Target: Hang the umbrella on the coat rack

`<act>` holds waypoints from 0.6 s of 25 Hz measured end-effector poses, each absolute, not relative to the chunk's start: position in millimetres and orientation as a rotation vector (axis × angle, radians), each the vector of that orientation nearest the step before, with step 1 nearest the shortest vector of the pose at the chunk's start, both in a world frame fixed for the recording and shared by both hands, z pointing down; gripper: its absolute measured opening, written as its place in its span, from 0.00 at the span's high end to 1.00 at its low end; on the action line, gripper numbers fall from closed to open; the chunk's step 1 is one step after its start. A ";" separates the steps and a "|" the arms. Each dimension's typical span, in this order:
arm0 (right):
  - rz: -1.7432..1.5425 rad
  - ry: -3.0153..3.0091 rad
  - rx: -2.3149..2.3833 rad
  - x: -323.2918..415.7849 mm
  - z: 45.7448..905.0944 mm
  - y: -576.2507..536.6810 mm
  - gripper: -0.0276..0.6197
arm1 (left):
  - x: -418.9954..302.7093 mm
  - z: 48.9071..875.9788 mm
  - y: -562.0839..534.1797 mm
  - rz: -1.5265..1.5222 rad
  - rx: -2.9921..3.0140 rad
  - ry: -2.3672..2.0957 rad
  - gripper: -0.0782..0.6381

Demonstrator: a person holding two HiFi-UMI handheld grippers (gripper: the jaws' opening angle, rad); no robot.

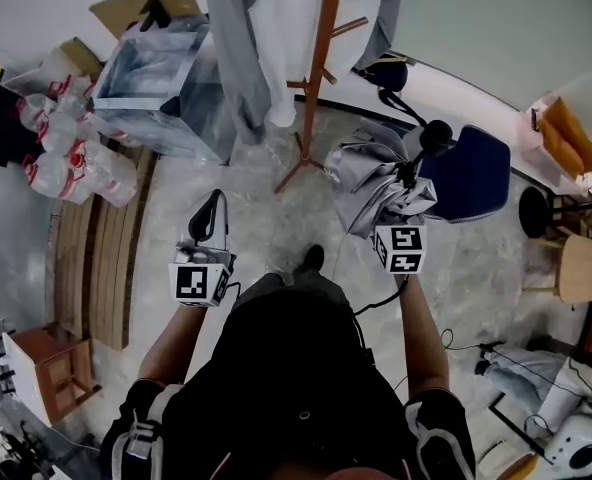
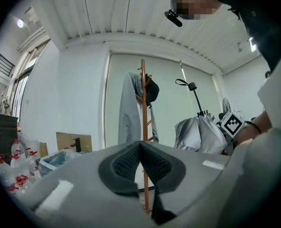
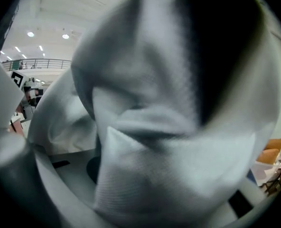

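Two grippers are in view. My left gripper (image 1: pixel 208 216) has its jaws pressed together on nothing and points at the wooden coat rack (image 1: pixel 322 68). My right gripper (image 1: pixel 408 190) has its jaws pinching the folded grey umbrella (image 1: pixel 371 183), whose fabric fills that gripper's view. The umbrella is off the floor, handle uppermost, right of the rack and apart from it. A grey coat (image 1: pixel 234 48) hangs on the rack.

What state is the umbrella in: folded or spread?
Folded: the umbrella has its grey canopy hanging bunched loosely round the shaft, not stretched open.
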State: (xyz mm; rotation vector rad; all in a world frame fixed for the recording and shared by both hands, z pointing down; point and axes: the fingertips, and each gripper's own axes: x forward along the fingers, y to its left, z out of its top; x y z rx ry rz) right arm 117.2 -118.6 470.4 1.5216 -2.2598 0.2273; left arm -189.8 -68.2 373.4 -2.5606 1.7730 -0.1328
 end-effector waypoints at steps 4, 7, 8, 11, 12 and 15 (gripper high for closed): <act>0.235 -2.234 1.470 119.9 505.8 -155.5 0.73 | -185.1 383.7 -90.3 -0.154 -2.544 1.803 0.89; 0.248 -2.210 1.462 120.4 525.7 -173.2 0.73 | -184.5 388.9 -101.2 -0.152 -2.555 1.809 0.89; 0.251 -2.203 1.464 120.6 530.4 -177.7 0.73 | -185.4 391.3 -104.4 -0.161 -2.561 1.807 0.89; 0.255 -2.187 1.472 120.6 543.3 -190.2 0.74 | -188.3 400.1 -114.6 -0.214 -2.584 1.768 0.89; 0.257 -2.180 1.475 121.0 547.6 -193.9 0.74 | -188.8 402.6 -118.0 -0.230 -2.594 1.758 0.89; 0.271 -2.162 1.491 124.9 558.6 -200.2 0.74 | -189.5 411.3 -123.1 -0.274 -2.613 1.741 0.89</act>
